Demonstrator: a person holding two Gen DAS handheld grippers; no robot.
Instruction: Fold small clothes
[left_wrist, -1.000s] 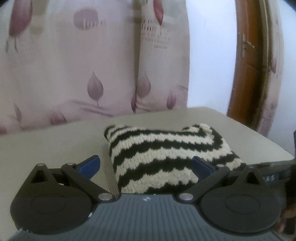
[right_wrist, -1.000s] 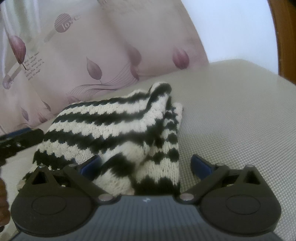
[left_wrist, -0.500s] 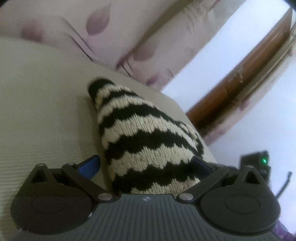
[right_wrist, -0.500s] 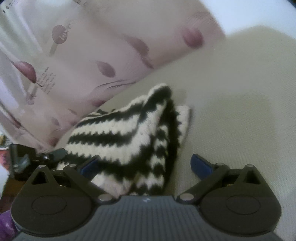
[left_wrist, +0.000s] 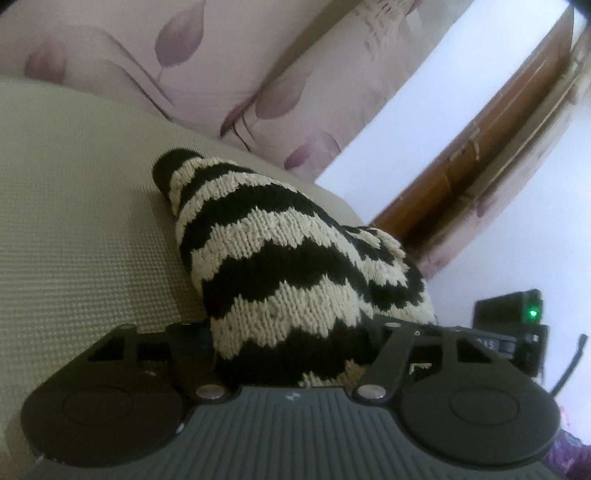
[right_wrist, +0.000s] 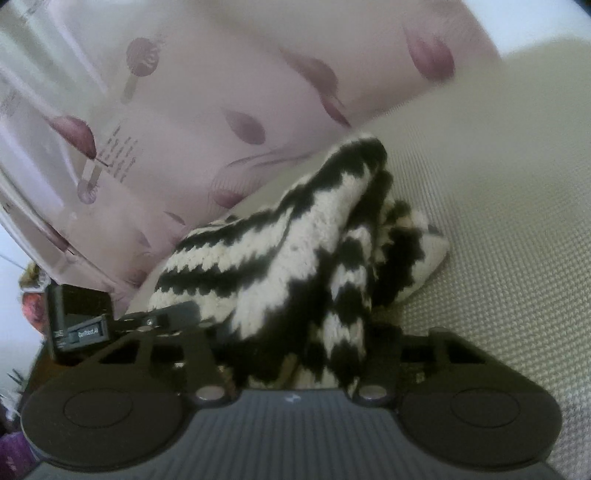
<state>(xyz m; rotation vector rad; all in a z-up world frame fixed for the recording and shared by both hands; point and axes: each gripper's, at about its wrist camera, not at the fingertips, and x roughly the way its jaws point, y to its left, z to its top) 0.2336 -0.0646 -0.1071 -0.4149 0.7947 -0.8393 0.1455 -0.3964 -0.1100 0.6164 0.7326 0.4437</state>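
We close both sets of fingers on the striped knit garment (left_wrist: 295, 266), which lies on the beige counter (left_wrist: 74, 221). The left gripper (left_wrist: 291, 332) takes one near corner, the right gripper (right_wrist: 295, 339) the other. The bunched knit sits between both jaws and stretches away ahead of them, its long axis spanning the two grippers.

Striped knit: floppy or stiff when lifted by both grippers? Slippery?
The striped knit probably droops: it bunches in soft folds between the closing left gripper and right gripper. The coarse chunky yarn likely resists slipping. It looks light, resting on the textured mat.
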